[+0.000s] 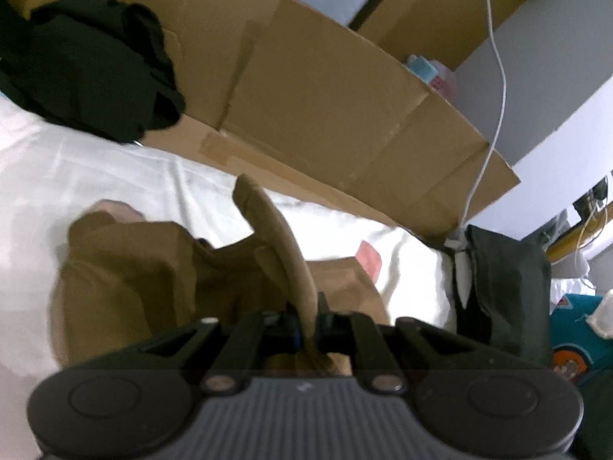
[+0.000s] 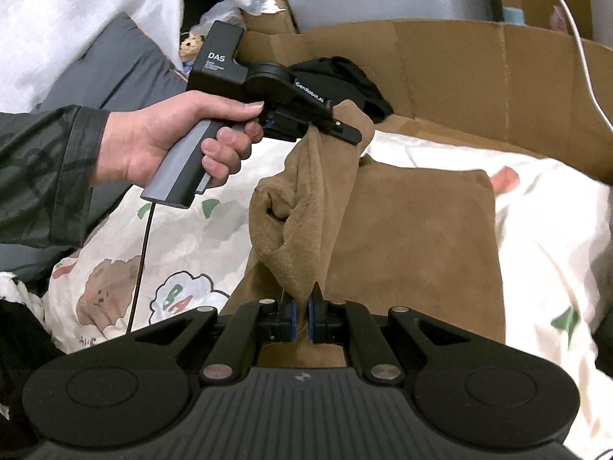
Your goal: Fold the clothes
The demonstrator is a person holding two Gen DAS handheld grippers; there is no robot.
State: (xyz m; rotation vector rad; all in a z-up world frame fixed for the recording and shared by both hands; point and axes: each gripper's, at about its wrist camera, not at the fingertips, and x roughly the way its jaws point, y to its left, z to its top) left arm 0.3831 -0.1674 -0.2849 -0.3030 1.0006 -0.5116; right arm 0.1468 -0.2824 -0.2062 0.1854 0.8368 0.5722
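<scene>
A brown fleece garment (image 2: 421,237) lies partly flat on the white printed bedsheet (image 2: 544,253). One edge of it is lifted into a bunched fold between both grippers. My right gripper (image 2: 303,316) is shut on the near end of that fold. My left gripper (image 2: 341,126), held by a person's hand (image 2: 184,134), is shut on the far end, higher up. In the left wrist view the brown garment (image 1: 126,280) spreads below, and a strip of it runs into my left gripper (image 1: 306,324), pinched between the pads.
A large cardboard box (image 1: 314,88) borders the bed's far side, with a black garment (image 1: 84,65) heaped against it. A white cable (image 1: 498,88) hangs over the box. Dark folded clothes (image 1: 505,291) and a teal item (image 1: 574,329) sit at the right. Grey bedding (image 2: 115,76) lies left.
</scene>
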